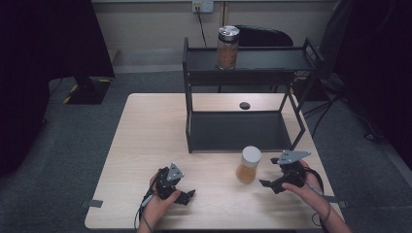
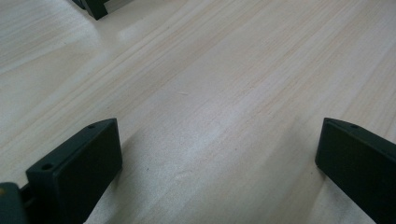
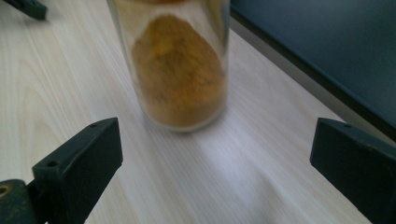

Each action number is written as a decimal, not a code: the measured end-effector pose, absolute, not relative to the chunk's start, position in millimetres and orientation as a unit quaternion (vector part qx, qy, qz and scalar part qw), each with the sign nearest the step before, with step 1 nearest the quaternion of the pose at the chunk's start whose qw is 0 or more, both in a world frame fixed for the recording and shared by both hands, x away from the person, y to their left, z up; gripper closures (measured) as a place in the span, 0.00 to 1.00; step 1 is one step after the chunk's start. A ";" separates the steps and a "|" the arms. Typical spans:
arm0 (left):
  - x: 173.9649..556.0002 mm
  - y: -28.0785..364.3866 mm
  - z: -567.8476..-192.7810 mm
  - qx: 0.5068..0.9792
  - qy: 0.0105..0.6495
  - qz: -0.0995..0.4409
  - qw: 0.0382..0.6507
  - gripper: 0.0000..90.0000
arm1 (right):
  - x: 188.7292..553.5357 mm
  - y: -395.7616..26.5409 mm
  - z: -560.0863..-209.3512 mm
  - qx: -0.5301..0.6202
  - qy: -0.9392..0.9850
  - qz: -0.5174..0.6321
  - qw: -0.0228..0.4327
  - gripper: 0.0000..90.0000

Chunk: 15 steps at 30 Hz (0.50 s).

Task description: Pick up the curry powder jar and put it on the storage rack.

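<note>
A pale wooden table with a light grain stands on grey carpet. On its far half sits a black two-tier metal shelf rack. A glass jar of orange-brown powder with a white lid stands on the tabletop just in front of the rack, near the right side. A second glass jar with a silver lid stands on the rack's top tier

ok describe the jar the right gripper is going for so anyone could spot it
On the wooden table, look just in front of the black two-tier shelf, near its right leg. The jar stands there beside the open right gripper, holding orange-brown powder. Its lid is white, unlike the silver-lidded jar on the top shelf.
</note>
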<state>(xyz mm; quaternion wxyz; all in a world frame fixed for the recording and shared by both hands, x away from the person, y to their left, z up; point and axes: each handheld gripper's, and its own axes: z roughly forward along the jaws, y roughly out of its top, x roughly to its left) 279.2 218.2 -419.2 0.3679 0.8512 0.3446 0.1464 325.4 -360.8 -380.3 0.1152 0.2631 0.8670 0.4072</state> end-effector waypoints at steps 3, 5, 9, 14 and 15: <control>279.2 218.2 -419.2 0.851 0.345 0.146 0.368 0.00 | 328.3 -354.7 -378.0 0.259 0.864 0.417 0.114 0.02; 279.2 218.2 -419.2 0.851 0.345 0.146 0.368 0.00 | 329.8 -349.9 -376.8 0.259 0.861 0.423 0.114 0.02; 279.2 218.2 -419.2 0.851 0.345 0.146 0.368 0.00 | 334.7 -343.5 -377.2 0.259 0.851 0.445 0.107 0.02; 279.2 218.2 -419.2 0.851 0.345 0.146 0.368 0.00 | 342.0 -335.4 -380.7 0.255 0.839 0.471 0.095 0.10; 279.2 218.2 -419.2 0.851 0.345 0.146 0.368 0.00 | 342.2 -332.8 -380.9 0.251 0.839 0.472 0.100 0.14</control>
